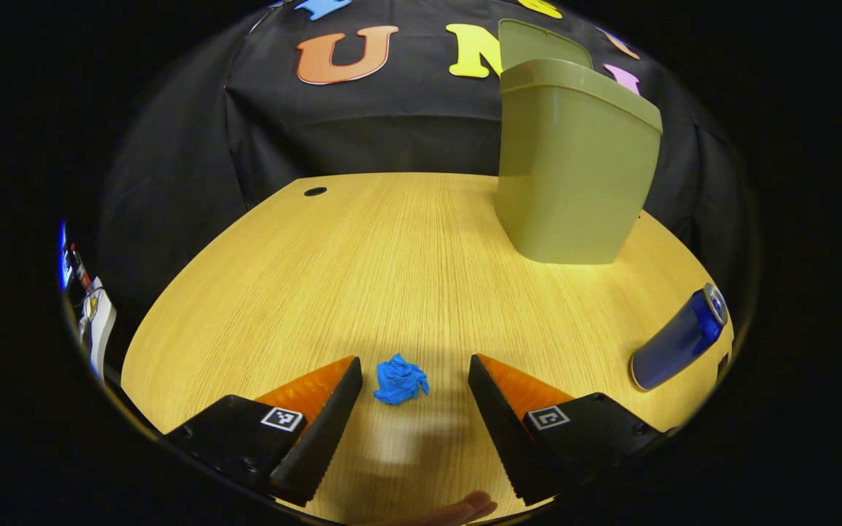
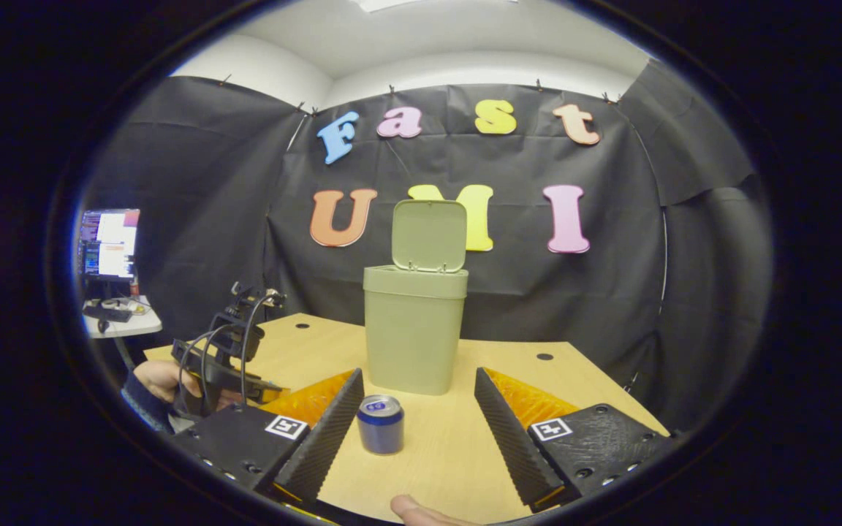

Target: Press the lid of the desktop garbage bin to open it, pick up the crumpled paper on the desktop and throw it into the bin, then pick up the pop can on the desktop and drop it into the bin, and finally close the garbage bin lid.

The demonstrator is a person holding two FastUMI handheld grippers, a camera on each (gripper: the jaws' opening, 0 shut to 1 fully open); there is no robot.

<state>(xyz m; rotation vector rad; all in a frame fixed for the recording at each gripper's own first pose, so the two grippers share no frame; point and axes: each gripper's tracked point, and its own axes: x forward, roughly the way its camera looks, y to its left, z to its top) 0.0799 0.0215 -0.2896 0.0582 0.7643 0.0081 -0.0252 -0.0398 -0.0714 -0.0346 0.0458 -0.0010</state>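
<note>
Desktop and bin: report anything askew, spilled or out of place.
Nothing is spilled or damaged. The bin stands upright with its lid raised. The crumpled paper lies on the desktop between the open left tongs. The pop can stands upright between the open right tongs.

My black housings carry screws and square coded tags (image 1: 281,418); cables (image 2: 205,358) loop over my left gripper (image 2: 227,358), dark sleeve (image 2: 145,404) behind.

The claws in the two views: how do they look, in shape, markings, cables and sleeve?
Each claw, left and right, has two wedge-shaped fingers with saw-toothed inner edges on black blocks, each block carrying a small square black-and-white marker. In the right gripper view, the left claw appears farther off as a black frame with looping black cables, held by a hand in a dark blue sleeve.
</note>
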